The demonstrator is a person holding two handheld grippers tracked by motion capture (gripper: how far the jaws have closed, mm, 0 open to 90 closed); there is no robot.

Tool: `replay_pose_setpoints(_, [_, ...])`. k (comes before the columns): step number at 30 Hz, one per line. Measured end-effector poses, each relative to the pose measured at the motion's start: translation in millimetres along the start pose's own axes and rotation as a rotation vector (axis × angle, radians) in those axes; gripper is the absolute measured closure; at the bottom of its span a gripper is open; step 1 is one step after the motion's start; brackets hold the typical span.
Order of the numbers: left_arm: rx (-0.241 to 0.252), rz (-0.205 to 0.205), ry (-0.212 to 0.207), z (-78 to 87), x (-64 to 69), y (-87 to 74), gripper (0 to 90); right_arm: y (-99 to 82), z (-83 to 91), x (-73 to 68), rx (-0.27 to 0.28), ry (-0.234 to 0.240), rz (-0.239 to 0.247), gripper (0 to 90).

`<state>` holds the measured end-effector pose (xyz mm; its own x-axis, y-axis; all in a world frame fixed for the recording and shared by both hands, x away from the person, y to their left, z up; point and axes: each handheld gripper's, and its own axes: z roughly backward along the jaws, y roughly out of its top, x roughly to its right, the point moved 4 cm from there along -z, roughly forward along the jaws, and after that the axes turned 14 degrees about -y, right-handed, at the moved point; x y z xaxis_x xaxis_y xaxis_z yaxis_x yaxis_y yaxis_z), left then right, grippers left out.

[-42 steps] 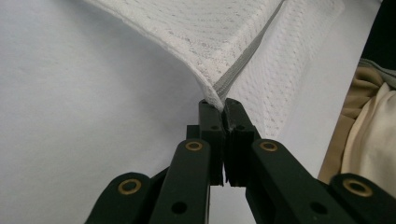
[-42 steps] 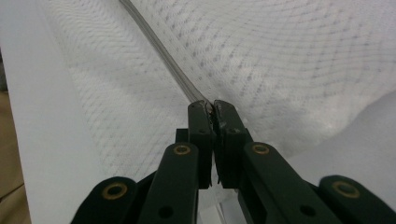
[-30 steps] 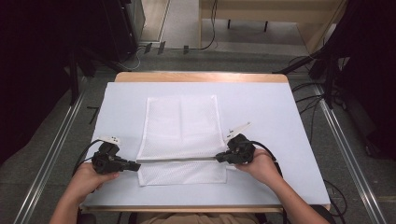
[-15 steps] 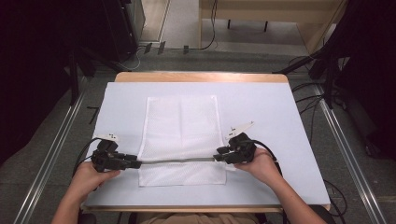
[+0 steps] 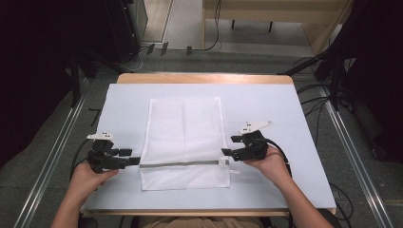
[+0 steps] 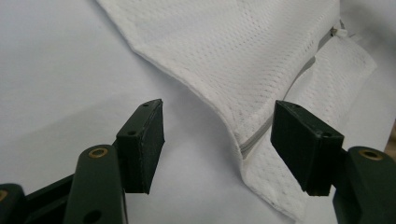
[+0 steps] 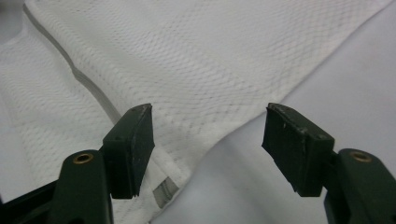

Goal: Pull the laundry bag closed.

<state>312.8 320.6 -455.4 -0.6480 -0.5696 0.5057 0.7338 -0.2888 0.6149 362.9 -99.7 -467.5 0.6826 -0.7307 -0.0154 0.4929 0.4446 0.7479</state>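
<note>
Writing or branding I cannot make out anywhere: the white mesh zippered laundry bag [image 5: 184, 142] carries no label I can read, and a small white tab at its right edge is too small to tell. My left gripper [image 5: 134, 161] sits at the bag's left edge, level with the grey zipper line [image 5: 183, 164] that runs across the bag near its lower end. Its jaws have just been opening and now stand wide apart; in the left gripper view the bag's edge [image 6: 243, 140] and the end of the zipper lie between the two pads without either pad pressing on the cloth. My right gripper [image 5: 224, 152] sits at the bag's right edge, just above the zipper's end, and its jaws have also just been opening. In the right gripper view the bag's corner [image 7: 187, 163] lies between the spread pads, again with nothing clamped. So both tools are released and hold nothing. The bag lies flat on the pale blue table cover [image 5: 266, 109], roughly centred, its long side running away from me, and it looks empty and closed, with the fabric lying flat. Each hand rests on the cover beside the bag.
</note>
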Motion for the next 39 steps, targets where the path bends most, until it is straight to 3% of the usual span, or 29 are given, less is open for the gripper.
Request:
replay_pose_setpoints(7, [0.024, 0.005, 0.028, 7.8, -3.7, 0.6, 33.8, -0.8, 8.4, 16.8, 0.046, -0.061, -0.035, 30.7])
replay_pose_setpoints(19, [0.071, 0.041, 0.09, 18.2, -16.9, -0.7, 31.8, -7.2, 12.8, 40.9, 0.054, -0.129, -0.071, 28.6])
replay_pose_setpoints(28, [0.086, 0.063, 0.127, 20.4, -25.2, -1.1, 30.8, -11.7, 11.3, 49.9, 0.046, -0.161, -0.076, 26.5])
replay_pose_setpoints(39, [0.081, 0.061, 0.134, 18.9, -25.5, -0.7, 30.6, -14.2, 9.8, 50.5, 0.032, -0.144, -0.073, 22.7])
